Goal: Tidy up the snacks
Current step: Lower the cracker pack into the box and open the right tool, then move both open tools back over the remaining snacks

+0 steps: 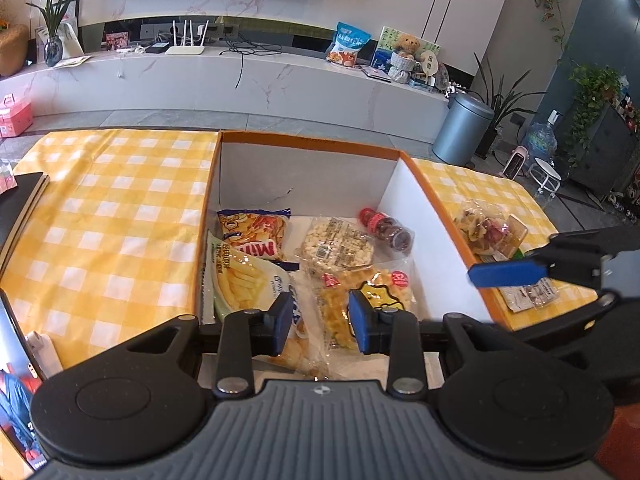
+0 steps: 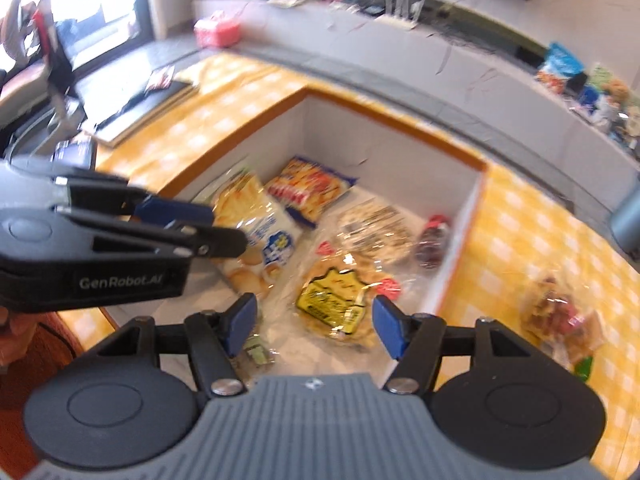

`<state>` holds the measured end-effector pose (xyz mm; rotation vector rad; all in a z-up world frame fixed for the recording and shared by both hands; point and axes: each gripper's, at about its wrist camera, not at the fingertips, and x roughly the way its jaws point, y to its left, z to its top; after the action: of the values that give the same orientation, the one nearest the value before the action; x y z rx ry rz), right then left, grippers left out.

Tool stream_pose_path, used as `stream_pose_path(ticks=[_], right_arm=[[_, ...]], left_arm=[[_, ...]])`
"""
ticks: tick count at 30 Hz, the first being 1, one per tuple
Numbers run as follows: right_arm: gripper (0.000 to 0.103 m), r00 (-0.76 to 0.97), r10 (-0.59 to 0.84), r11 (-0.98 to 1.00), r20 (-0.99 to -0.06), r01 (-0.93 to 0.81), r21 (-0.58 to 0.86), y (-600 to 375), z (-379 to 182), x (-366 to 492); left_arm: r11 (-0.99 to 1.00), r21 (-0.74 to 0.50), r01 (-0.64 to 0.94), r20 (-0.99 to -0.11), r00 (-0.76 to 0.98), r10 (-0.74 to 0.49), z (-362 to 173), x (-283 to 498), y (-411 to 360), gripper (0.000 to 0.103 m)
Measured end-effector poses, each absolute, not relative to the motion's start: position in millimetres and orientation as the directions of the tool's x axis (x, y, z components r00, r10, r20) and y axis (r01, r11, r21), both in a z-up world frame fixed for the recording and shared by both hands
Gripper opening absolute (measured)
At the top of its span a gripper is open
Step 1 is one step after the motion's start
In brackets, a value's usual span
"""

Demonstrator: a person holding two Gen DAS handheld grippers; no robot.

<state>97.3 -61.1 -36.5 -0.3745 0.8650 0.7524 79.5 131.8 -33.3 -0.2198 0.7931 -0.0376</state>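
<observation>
Orange-rimmed box [image 1: 448, 216] w/ white inner walls sits on a yellow-check tablecloth [image 1: 112, 208], open top, snacks piled on its floor. Left gripper [image 1: 320, 320] hovers over the box's near end, jaws apart w/ nothing between; a chip bag [image 1: 256, 232] w/ red lettering lies toward the far-left corner, a pale fries bag [image 1: 240, 284] just nearer, overlapping it. Round rice-cracker pack [image 1: 340, 246] sits mid-box, a small red-capped bottle [image 1: 386, 226] on its side touching the right wall. Clear bag w/ yellow label [image 1: 374, 292] lies under the left gripper's right finger. Right gripper [image 2: 314, 326] is also over the box's near edge, jaws wide apart, empty, the yellow-label bag showing between its fingertips; this view is motion-blurred. Outside the box, right of it on the cloth, a clear pack of mixed dried fruit [image 1: 486, 228] rests, and a smaller white-label packet [image 1: 532, 296] lies near it, partly hidden behind the right gripper. Dark book [image 1: 20, 204] at the cloth's left edge.
</observation>
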Motion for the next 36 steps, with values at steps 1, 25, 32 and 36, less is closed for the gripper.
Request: stream_pose_path(ticks=[1, 25, 32, 36], right_arm=[[0.063, 0.436, 0.444, 0.702, -0.783, -0.712, 0.002, -67.4, -33.3, 96.1], [0.063, 0.747, 0.257, 0.966, -0.613, -0.211, 0.149, -266.0, -30.5, 75.2], [0.061, 0.737, 0.181, 0.981, -0.651, -0.092, 0.169, -312.0, -51.5, 93.1], [0.057, 0.717, 0.141, 0.980, -0.683, -0.004, 0.199, -332.9, -66.0, 110.6]], left_arm=[[0.977, -0.209, -0.048, -0.700, 0.705, -0.115, -31.6, 77.6, 129.9, 0.041], [0.976, -0.171, 0.134, -0.645, 0.734, -0.214, -10.8, 86.6, 1.2, 0.043], [0.958, -0.206, 0.199, -0.659, 0.696, -0.286, -15.5, 117.0, -40.2, 0.049], [0.952, -0.223, 0.209, -0.680, 0.666, -0.305, -24.3, 138.2, -59.1, 0.062]])
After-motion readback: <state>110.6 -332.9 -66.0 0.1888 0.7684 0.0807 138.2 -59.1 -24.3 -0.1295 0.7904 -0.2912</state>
